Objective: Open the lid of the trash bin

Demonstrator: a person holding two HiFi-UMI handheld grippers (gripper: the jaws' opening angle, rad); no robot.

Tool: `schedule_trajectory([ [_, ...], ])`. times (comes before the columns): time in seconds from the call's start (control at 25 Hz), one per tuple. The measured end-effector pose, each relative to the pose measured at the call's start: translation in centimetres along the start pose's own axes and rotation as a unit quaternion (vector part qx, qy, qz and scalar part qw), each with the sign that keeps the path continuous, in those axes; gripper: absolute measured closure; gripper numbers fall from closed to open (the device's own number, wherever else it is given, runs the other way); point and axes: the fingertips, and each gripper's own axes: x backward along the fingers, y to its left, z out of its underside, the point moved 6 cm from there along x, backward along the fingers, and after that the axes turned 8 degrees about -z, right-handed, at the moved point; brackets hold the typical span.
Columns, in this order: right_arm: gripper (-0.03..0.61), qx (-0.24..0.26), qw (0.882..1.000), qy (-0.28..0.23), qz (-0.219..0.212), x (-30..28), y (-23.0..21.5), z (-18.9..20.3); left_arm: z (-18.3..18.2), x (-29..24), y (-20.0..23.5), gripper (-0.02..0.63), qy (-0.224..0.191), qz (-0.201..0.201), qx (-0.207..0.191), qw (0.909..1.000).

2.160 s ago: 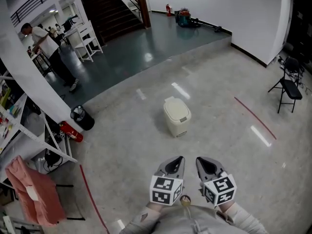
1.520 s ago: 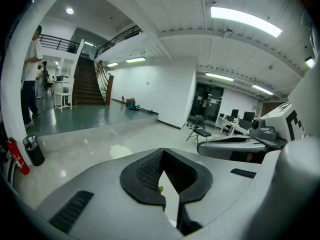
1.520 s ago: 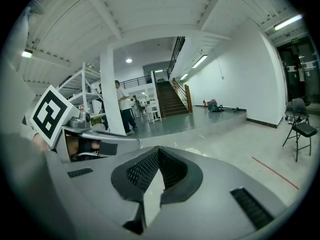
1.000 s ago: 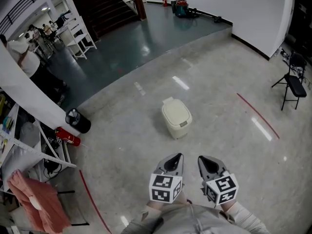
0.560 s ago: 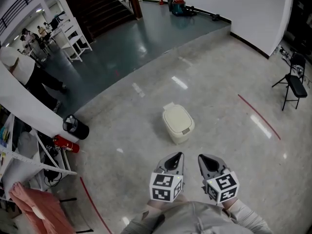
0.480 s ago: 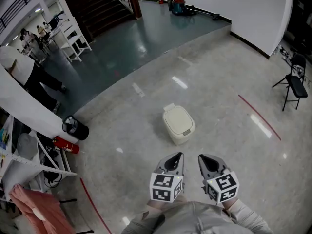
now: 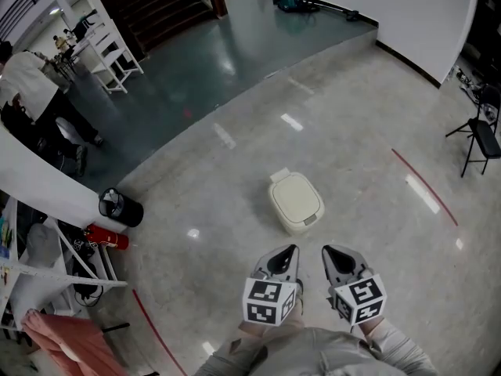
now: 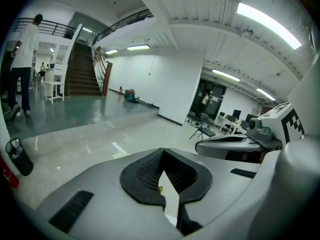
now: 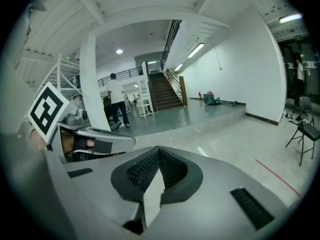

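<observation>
On the floor ahead, the trash bin is left untouched, lid down — left gripper and right gripper are held clenched, empty, short of it, likely pre-approach.

Trash bin on the floor, just ahead of the left gripper and right gripper, side by side; chair far right; stairs behind, left.

No legible text or signs anywhere
</observation>
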Motion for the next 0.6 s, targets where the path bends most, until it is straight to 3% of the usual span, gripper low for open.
schedule_trajectory([
  [0.6, 0.580, -0.023, 0.999, 0.044, 0.012, -5.8, -3.3, 0.8, 0.9, -5.8, 3.5, 0.611, 0.047, 0.012, 0.009, 0.9988],
])
